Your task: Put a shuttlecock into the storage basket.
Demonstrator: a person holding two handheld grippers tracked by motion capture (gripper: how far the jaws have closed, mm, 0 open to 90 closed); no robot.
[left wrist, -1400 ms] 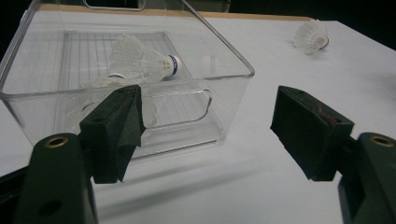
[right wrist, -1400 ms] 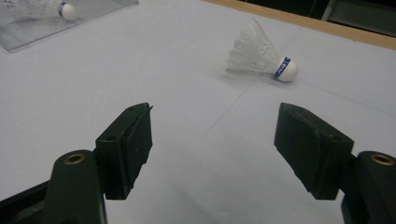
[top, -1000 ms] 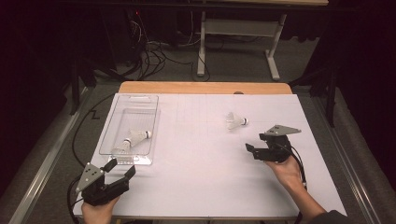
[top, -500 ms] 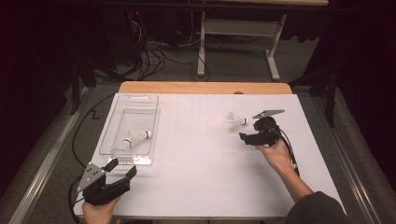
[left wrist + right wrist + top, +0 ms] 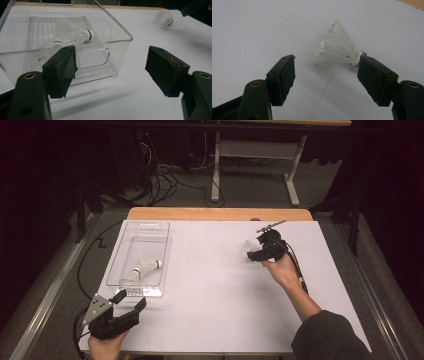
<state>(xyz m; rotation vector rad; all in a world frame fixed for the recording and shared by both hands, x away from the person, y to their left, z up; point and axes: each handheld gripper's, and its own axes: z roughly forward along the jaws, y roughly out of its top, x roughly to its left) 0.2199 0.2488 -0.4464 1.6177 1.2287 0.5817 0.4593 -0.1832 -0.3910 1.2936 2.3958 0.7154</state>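
Jaws of the right gripper (image 5: 325, 76) stand wide apart and grip nothing, having just drawn in a little; a white shuttlecock (image 5: 339, 48) lies on its side just beyond them, its feathers fanning toward the upper middle of the right gripper view and its cork end tucked close to the right-hand pad (image 5: 375, 77), whether touching I cannot tell. In the high view this shuttlecock (image 5: 248, 249) sits right of centre, on the white sheet (image 5: 220, 305) that covers the desk (image 5: 220, 213), with the right gripper (image 5: 255, 254) immediately to its right and the person's right hand (image 5: 281, 271) and dark sleeve (image 5: 325, 337) running down toward the lower right corner.

Left of centre in the high view stands a clear plastic bin (image 5: 142, 227), holding two more shuttlecocks (image 5: 142, 269) near its lower end. The left gripper view looks into that bin (image 5: 120, 43) from close by, with one shuttlecock (image 5: 72, 33) lying on its side inside and the far one (image 5: 163, 18) small at the upper right.

At the lower left corner of the high view the left gripper (image 5: 131, 301) rests at the desk's edge in the person's left hand (image 5: 105, 347), jaws open and empty, pointing toward the bin.
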